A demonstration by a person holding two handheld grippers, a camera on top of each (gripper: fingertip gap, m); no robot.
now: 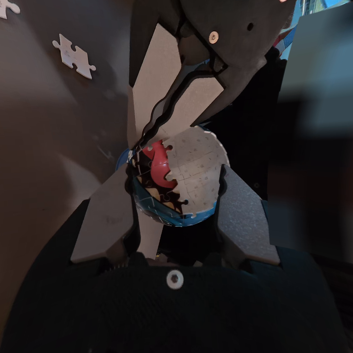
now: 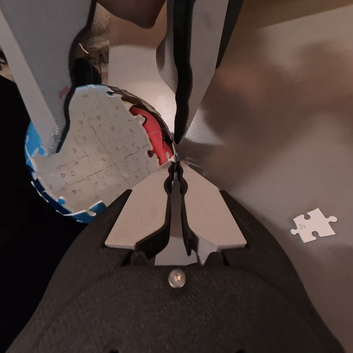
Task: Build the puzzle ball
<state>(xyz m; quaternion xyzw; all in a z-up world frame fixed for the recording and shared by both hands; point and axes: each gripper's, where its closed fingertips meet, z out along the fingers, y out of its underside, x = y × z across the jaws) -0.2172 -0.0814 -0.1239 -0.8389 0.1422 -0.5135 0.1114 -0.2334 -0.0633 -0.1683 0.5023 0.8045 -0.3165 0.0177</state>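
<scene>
Partly built puzzle ball [image 1: 198,172], a half-shell held above the surface between the spread fingers of the left gripper [image 1: 175,183], while the right gripper [image 2: 176,168] pinches a piece at its rim; loose pieces [image 2: 313,225] remain unplaced on the surface.

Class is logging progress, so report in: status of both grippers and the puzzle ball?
Left gripper clamped across half-built puzzle ball. Right gripper pinched shut on ball's rim. Loose puzzle piece waiting on table, nothing blocking.

loose piece [image 2: 314,225] (flat) aside, table [image 2: 286,133] open
</scene>
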